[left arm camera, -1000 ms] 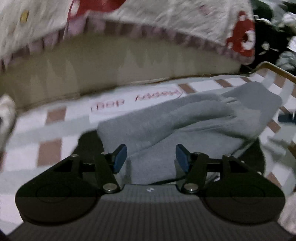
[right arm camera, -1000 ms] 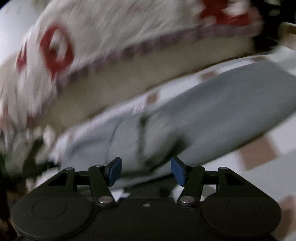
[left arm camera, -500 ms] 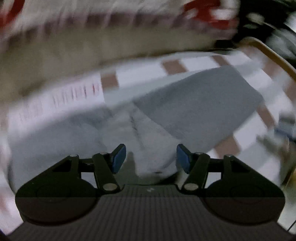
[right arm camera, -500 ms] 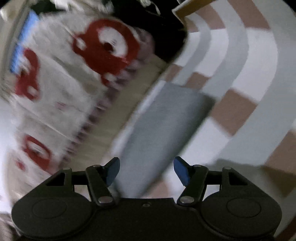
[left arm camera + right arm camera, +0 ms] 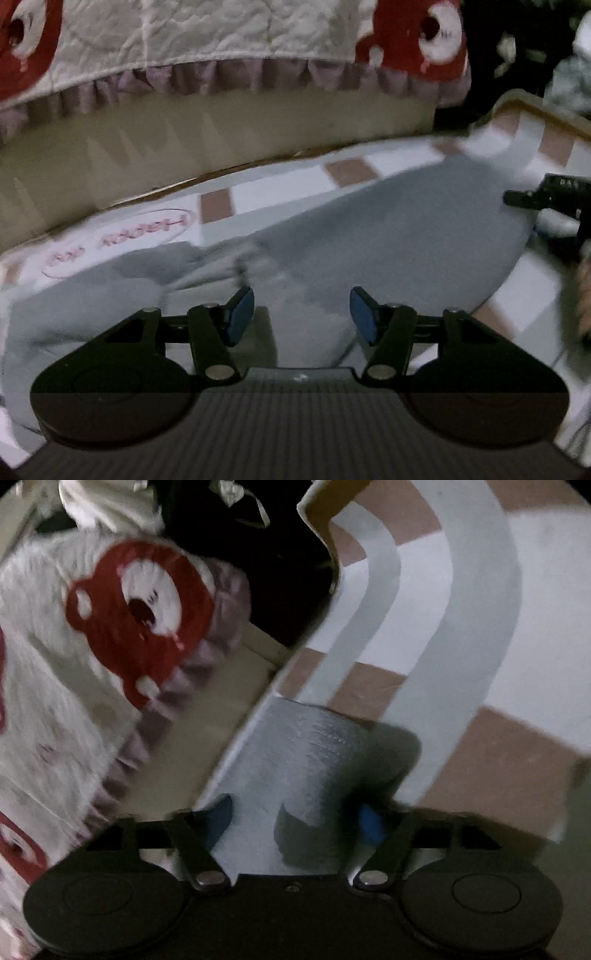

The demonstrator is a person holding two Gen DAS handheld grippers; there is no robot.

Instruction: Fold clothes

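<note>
A grey garment lies spread across a checked tablecloth. My left gripper is open just above the garment's near edge, with cloth between and below the blue pads. My right gripper is open over the garment's far end, with the cloth between its pads. The right gripper also shows at the right edge of the left wrist view.
A white quilt with red bear prints and a lilac frill hangs over the bed side behind the table; it also shows in the right wrist view. The table's wooden edge borders a dark gap with loose clothes.
The garment has gone from a bunched heap to lying spread out flat. My right gripper has swung to the garment's far end. Both grippers stay open.
</note>
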